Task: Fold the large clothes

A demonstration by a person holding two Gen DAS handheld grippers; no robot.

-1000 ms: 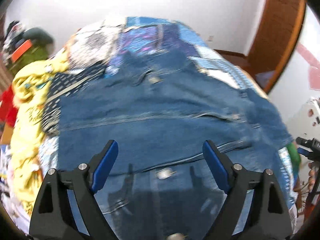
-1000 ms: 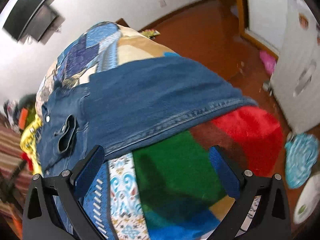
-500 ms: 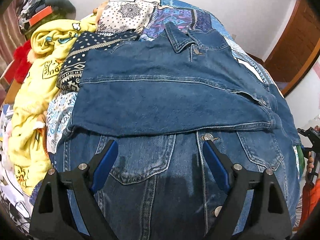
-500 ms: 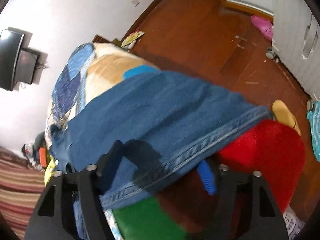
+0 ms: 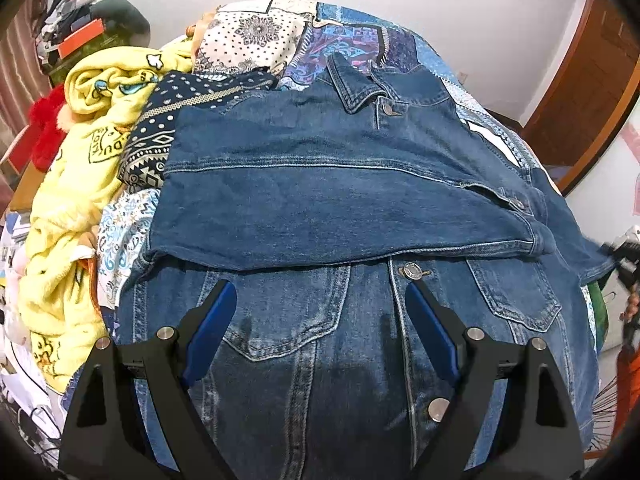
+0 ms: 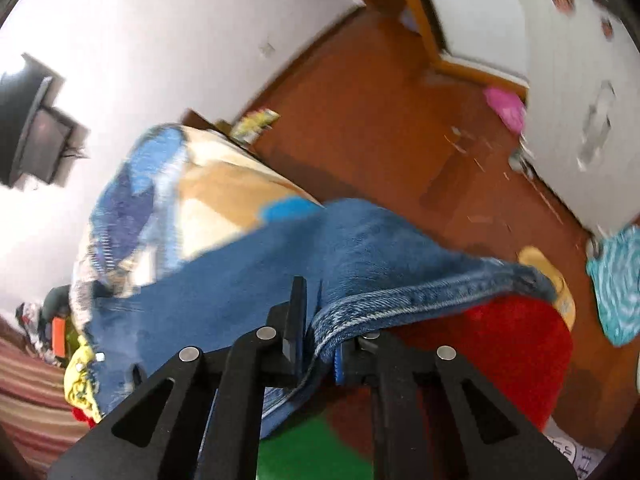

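Observation:
A blue denim jacket [image 5: 340, 208] lies face up on a patchwork bedspread [image 5: 256, 40], collar far, one sleeve folded across the chest. My left gripper [image 5: 320, 320] is open and empty, hovering over the jacket's lower front near a chest pocket. In the right wrist view my right gripper [image 6: 316, 332] is shut on the hem edge of the other denim sleeve [image 6: 360, 264], lifting it off the bed's right side. The right gripper also shows at the far right of the left wrist view [image 5: 626, 254].
A yellow cartoon blanket [image 5: 80, 168] and a red plush [image 5: 46, 128] are piled at the bed's left. A red and green blanket [image 6: 512, 344] lies under the sleeve. Wooden floor [image 6: 380, 100] with a pink slipper [image 6: 506, 106], a teal mat [image 6: 616, 280] and white cabinet lies right.
My right gripper closed on the sleeve's hem and lifted it. My left gripper drew back toward the jacket's lower front, still open.

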